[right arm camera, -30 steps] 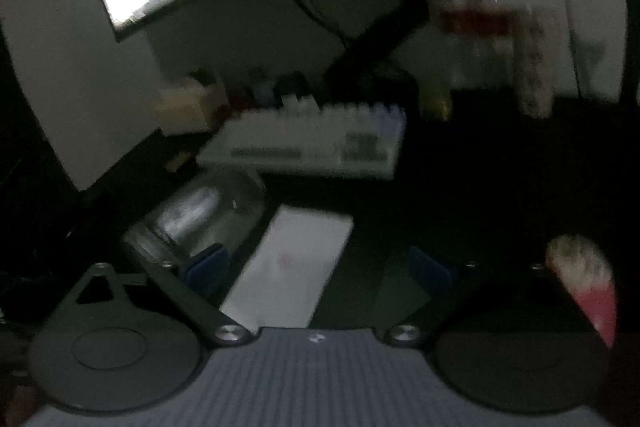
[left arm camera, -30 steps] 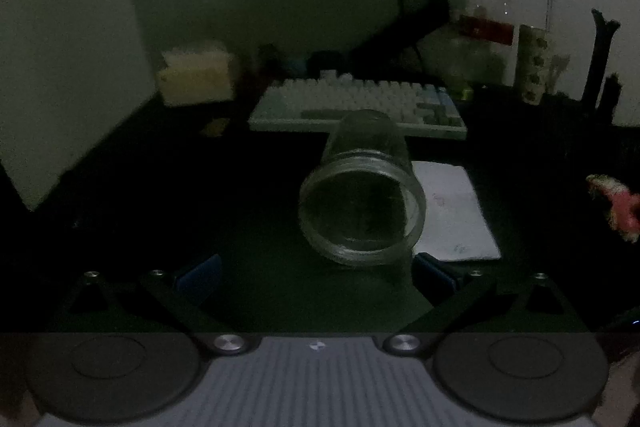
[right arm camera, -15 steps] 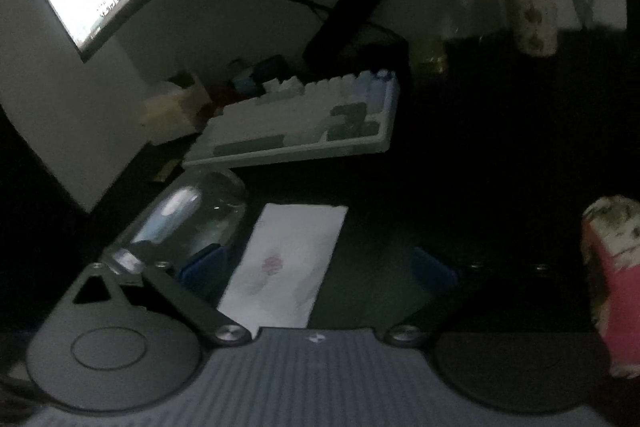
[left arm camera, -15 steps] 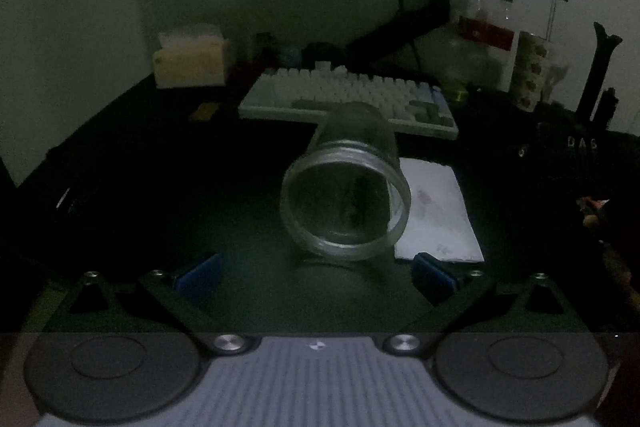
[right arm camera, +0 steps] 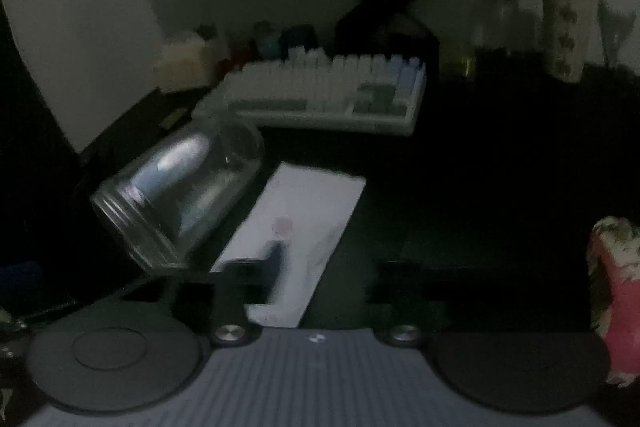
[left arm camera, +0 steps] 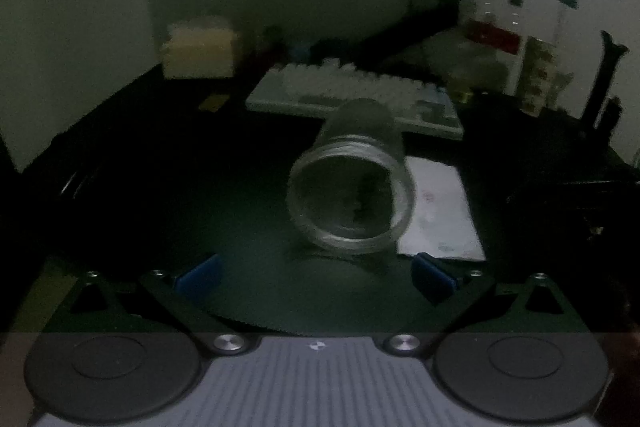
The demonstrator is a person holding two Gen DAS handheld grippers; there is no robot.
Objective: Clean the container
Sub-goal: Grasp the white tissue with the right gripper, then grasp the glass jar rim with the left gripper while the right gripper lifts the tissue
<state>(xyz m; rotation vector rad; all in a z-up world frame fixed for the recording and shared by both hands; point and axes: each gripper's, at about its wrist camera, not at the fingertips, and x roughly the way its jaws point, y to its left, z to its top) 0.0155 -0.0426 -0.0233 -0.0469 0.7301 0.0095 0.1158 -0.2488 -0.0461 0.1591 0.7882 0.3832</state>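
— Where is the container?

— A clear glass screw-top jar [left arm camera: 352, 187] lies sideways mid-desk, touching a white paper napkin [right arm camera: 308, 223]. My left gripper [left arm camera: 316, 273] gapes wide, empty; my right gripper [right arm camera: 320, 279] is blurred, cannot tell.

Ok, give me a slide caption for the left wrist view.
Open left gripper faces the mouth of a glass jar lying sideways beside a white tissue.

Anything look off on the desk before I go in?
Yes: the glass jar lies tipped on its side, mouth toward the left gripper, beside the white tissue. Dark specks show inside; the image is too dim to identify them.
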